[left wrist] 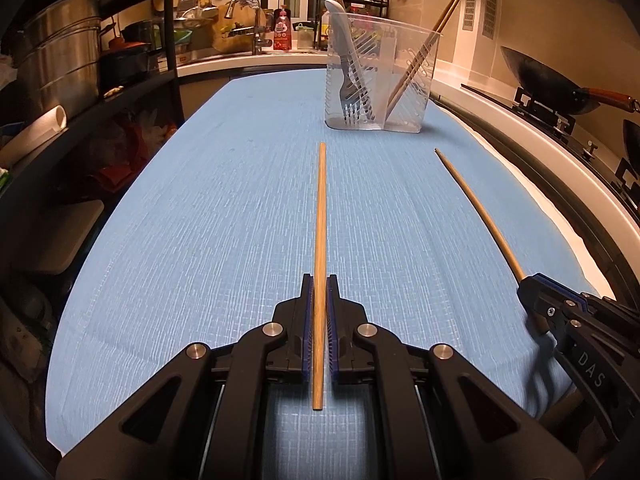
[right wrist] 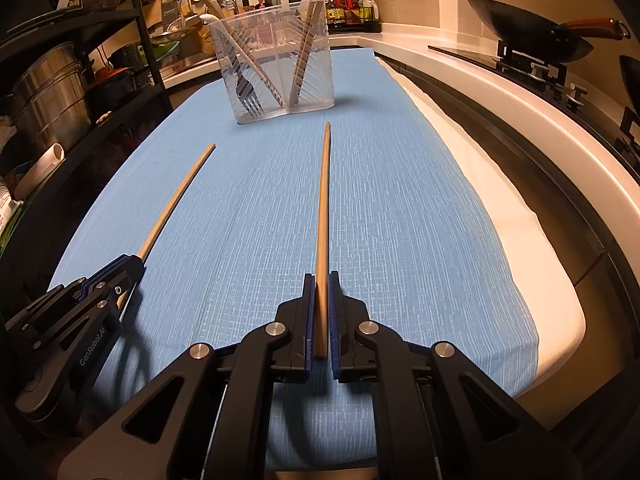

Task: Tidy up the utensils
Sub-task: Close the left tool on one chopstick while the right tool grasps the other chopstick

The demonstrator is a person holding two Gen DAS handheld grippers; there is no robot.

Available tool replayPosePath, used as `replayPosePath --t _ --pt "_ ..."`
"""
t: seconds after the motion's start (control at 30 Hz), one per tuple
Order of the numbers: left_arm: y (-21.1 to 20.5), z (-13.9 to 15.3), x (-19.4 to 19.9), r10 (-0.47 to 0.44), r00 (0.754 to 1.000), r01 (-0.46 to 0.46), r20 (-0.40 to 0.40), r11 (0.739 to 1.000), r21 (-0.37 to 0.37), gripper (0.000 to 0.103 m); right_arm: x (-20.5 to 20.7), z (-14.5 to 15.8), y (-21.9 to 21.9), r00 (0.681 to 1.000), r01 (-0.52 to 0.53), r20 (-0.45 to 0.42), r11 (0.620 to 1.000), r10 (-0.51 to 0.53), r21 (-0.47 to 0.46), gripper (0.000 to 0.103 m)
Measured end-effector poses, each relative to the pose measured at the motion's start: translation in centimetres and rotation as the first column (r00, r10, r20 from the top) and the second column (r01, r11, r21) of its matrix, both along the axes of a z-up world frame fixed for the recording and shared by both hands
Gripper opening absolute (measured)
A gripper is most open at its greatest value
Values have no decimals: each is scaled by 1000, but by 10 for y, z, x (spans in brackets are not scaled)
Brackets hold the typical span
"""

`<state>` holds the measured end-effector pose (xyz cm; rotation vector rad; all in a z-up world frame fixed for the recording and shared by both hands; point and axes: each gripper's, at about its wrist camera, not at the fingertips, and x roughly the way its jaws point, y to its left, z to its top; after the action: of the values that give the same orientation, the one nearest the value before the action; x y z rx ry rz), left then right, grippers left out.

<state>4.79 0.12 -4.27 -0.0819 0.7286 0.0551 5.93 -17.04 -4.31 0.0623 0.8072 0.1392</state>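
Observation:
My left gripper [left wrist: 319,282] is shut on a wooden chopstick [left wrist: 320,216] that points forward over the blue cloth. My right gripper [right wrist: 321,278] is shut on a second chopstick [right wrist: 323,200], also pointing forward. Each gripper shows in the other's view: the right gripper [left wrist: 528,286] at the right, the left gripper [right wrist: 134,262] at the left. Ahead stands a clear plastic utensil holder [left wrist: 380,72], also in the right wrist view [right wrist: 276,64]. It holds a fork [left wrist: 352,80] with a pale handle in its left part and chopsticks [left wrist: 420,56] in its right part.
The blue cloth [left wrist: 200,220] covers a narrow table. A dark shelf with metal pots [left wrist: 60,52] stands to the left. A counter with a wok [left wrist: 552,80] on a stove runs along the right. A sink and bottles lie behind the holder.

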Motion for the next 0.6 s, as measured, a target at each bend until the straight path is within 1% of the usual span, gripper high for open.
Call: replayPosePath --t 0.6 --pt "0 1 -1 0 1000 0 0 1000 -1 7 -1 -1 1 1000 -6 9 1000 7 -20 6"
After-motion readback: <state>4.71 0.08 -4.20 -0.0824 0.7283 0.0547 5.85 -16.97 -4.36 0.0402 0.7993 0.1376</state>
